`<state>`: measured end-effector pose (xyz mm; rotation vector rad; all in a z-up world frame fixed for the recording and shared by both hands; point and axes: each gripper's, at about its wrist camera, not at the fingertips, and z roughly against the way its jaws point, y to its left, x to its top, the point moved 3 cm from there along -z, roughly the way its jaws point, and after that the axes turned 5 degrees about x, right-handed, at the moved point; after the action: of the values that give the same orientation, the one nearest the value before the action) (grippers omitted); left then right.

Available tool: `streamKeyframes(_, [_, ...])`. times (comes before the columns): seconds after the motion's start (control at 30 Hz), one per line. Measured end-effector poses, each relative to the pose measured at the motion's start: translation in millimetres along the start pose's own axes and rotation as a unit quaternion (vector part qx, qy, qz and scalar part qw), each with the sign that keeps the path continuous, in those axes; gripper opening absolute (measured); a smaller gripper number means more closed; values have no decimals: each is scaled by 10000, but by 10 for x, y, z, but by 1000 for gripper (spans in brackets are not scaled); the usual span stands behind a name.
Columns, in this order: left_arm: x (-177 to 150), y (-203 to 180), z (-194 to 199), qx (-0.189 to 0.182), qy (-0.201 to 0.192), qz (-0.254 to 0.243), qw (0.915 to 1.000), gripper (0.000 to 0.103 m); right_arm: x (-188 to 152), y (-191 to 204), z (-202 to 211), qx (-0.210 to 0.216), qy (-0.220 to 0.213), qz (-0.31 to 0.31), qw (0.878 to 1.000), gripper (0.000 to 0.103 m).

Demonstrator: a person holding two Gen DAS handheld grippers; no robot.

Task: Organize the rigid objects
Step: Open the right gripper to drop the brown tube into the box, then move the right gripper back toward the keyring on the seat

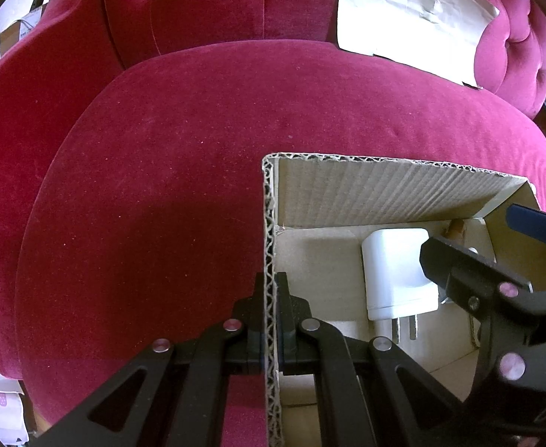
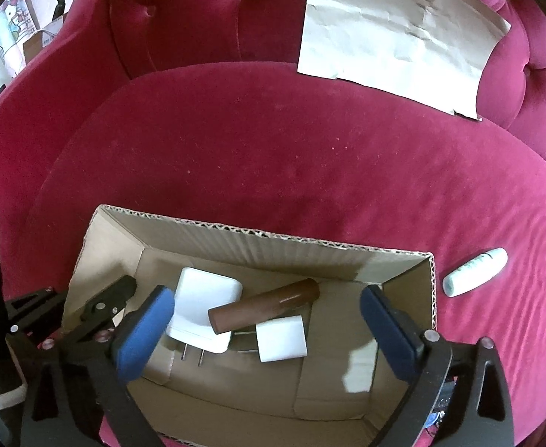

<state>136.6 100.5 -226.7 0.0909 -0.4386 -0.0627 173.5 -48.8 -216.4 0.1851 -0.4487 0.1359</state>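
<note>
- Left tool [image 1: 271,313] clamped on cardboard box [image 1: 392,182] wall; keep steady.
- Right tool [image 2: 267,326] wide open above box, empty.
- Brown cylinder [image 2: 265,305], 2 chargers [image 2: 204,298] inside box.
- White tube [image 2: 474,272] right of box: fetch next.

A home living room, judging by the tufted crimson velvet sofa [image 2: 258,156] with buttoned back cushions and cartoon-printed fabric [image 2: 12,33] beside it.

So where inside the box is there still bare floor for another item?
In the cardboard box, bare floor lies along the near wall and in the right half, beside the small white plug. The left-centre is crowded: large white charger and brown cylinder overlap there.
</note>
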Motion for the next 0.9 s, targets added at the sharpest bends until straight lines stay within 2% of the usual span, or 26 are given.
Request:
streamKeyframes(0.4, [-1,0,2,2,-2,3,10000,3,-13,-65,93,54,-76,-42,9999,103])
streamKeyframes(0.9, [5,21,-1,-2,-3,12,10000,3,-43,-284,468,29,-348,-25,9994,103])
